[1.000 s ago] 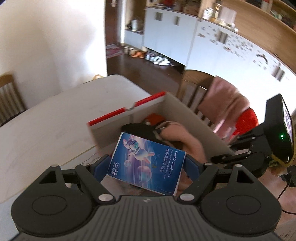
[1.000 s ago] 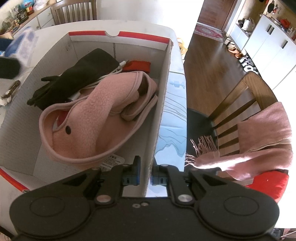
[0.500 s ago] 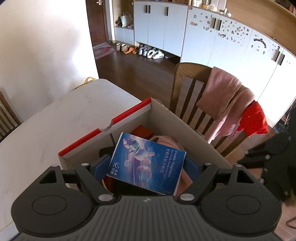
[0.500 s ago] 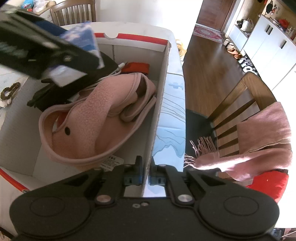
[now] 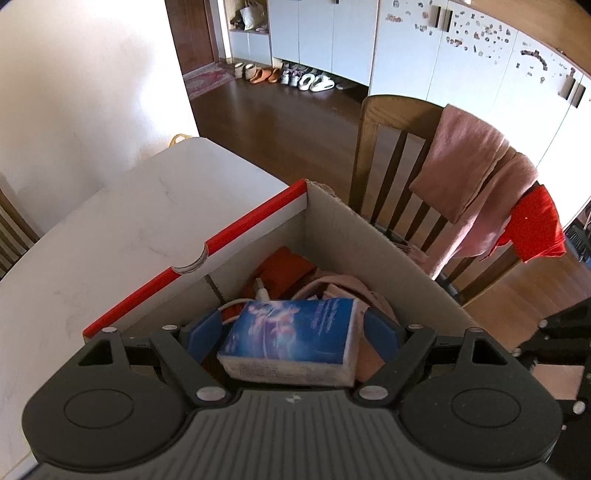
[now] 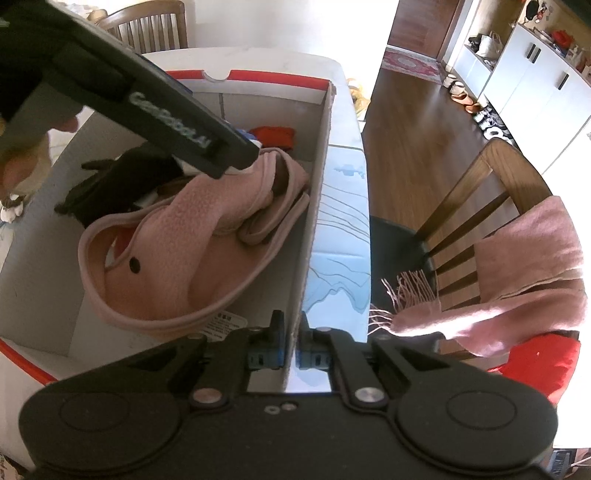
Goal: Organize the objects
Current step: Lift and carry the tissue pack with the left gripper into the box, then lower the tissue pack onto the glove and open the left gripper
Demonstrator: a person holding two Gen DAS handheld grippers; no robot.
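Note:
A cardboard box with a red-edged rim stands on the white table. My left gripper is over the box; its jaws stand wide and the blue tissue pack lies tilted between them, with gaps at both pads. In the right wrist view the left gripper reaches into the box above a pink fleece hat and a black glove. My right gripper is shut on the box's right wall.
A red item and a white cable lie in the box's far corner. A wooden chair draped with a pink scarf and red cloth stands just beyond the table edge. Another chair is behind the table.
My left gripper moved forward over the box and its jaws opened. The tissue pack tipped from upright to flat between them. My right gripper stayed clamped on the wall.

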